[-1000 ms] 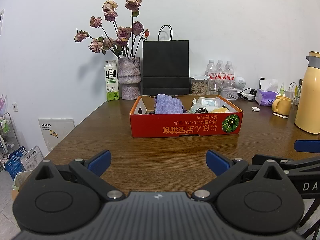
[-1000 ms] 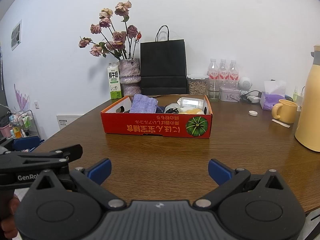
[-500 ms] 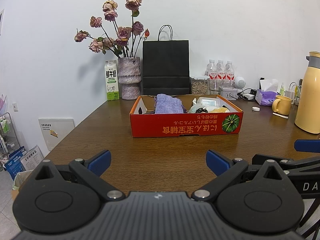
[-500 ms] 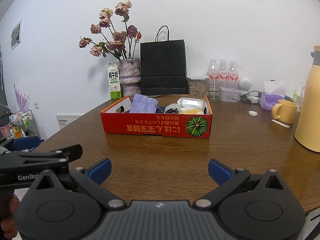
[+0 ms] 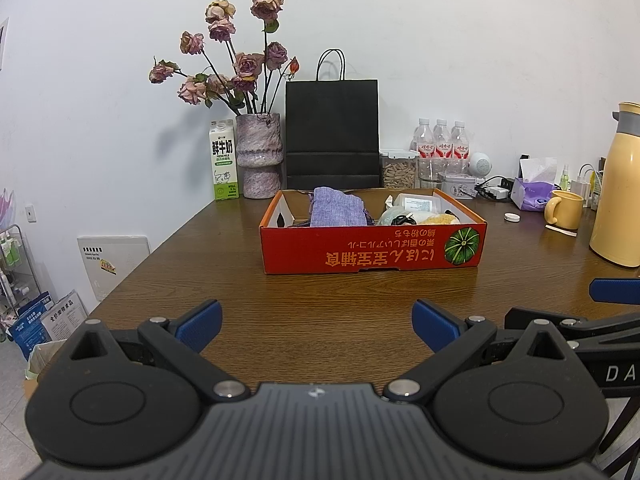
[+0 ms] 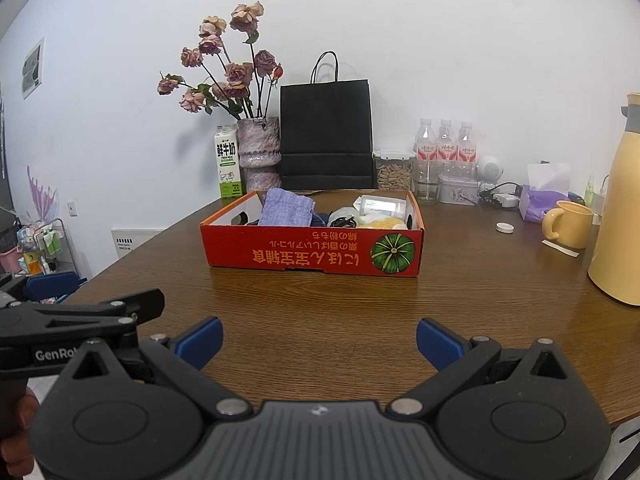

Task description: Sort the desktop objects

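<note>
1. Nearest, the left gripper (image 5: 316, 326) hangs over the near edge of the wooden table (image 5: 320, 296), its blue-padded fingers (image 5: 200, 322) spread wide with nothing between them.
2. Likewise the right gripper (image 6: 318, 338) is spread wide and holds nothing, above the same table edge; the left tool's black frame shows at the lower left of its view.
3. Further in, at mid-table and well apart from both tools, sits the red cardboard box (image 5: 372, 250) with a green pumpkin printed on its front wall.
4. Inside the box lie a purple cloth pouch (image 5: 338, 212) on the left, and a white packet (image 5: 418, 203), a black cable (image 5: 404, 220) and something yellow on the right.
5. Right of the box stand a yellow mug (image 5: 564, 210) and a yellow thermos jug (image 5: 618, 188), with a small white cap (image 5: 512, 217) between box and mug.
6. Farthest, along the wall, stand a milk carton (image 5: 225, 160), a vase of dried roses (image 5: 260, 156), a black paper bag (image 5: 332, 132) and three water bottles (image 5: 440, 144).
</note>
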Available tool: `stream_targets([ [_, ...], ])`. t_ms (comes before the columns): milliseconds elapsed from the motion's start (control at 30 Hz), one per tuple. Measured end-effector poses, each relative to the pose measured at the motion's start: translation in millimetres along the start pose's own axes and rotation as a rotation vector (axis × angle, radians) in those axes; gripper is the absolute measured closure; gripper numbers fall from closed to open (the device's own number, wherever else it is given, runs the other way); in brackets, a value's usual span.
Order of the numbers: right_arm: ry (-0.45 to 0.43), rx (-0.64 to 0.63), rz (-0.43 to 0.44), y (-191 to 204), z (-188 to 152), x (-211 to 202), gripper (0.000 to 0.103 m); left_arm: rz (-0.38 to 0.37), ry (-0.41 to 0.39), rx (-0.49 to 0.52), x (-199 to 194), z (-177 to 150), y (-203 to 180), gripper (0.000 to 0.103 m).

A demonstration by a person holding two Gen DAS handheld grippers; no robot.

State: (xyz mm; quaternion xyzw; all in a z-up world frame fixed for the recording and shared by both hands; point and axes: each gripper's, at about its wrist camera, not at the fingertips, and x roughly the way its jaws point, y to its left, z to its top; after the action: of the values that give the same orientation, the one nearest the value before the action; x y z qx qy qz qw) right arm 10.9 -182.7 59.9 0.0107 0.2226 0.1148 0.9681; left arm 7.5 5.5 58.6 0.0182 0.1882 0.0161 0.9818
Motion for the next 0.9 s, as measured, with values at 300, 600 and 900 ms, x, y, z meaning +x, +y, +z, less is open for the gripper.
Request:
stream_targets([
  [300,0.001,0.001,0.001,0.3,0.0,-0.1,0.000,0.001,0.000,0.001,0.0,0.6,-0.8,0.000],
  [600,0.001,0.000,-0.001,-1.4,0.2,0.3,0.000,0.001,0.000,0.001,0.4,0.7,-1.0,0.000],
  [900,-0.001,0.001,0.000,-2.2,0.3,0.0,0.000,-0.009,0.002,-0.005,0.1,-0.3,1.2,0.000],
])
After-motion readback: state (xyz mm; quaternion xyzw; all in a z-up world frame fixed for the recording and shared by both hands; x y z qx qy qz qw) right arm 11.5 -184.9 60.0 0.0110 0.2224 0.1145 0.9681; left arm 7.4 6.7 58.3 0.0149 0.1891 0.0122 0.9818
